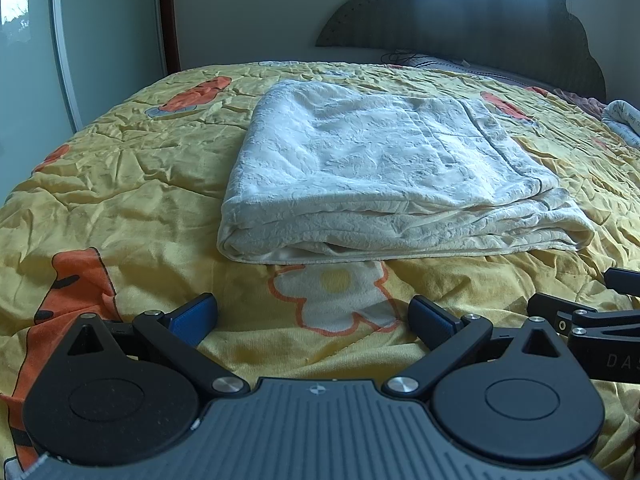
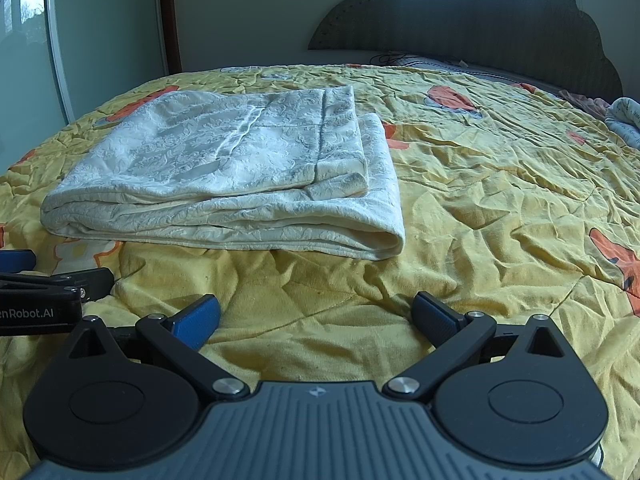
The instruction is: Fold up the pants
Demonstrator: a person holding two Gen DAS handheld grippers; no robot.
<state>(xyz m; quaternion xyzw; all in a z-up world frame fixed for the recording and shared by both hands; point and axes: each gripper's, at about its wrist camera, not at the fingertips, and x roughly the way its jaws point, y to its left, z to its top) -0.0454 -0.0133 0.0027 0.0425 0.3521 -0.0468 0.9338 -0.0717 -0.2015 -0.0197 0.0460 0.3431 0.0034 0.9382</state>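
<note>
My left gripper [image 1: 313, 316] hangs low over the yellow quilt [image 1: 120, 184], blue-padded fingers [image 1: 195, 314] spread wide and holding nothing. My right gripper [image 2: 316, 316] sits just beside it, equally splayed and empty. Ahead of both, apart from the fingertips, the cream embossed pants [image 1: 384, 172] lie folded into a flat rectangular stack on the quilt, rounded fold edges facing me. Beyond the stack a scalloped grey headboard [image 2: 480, 16] stands against the wall, with a rolled cloth [image 2: 624, 118] at the far right edge.
</note>
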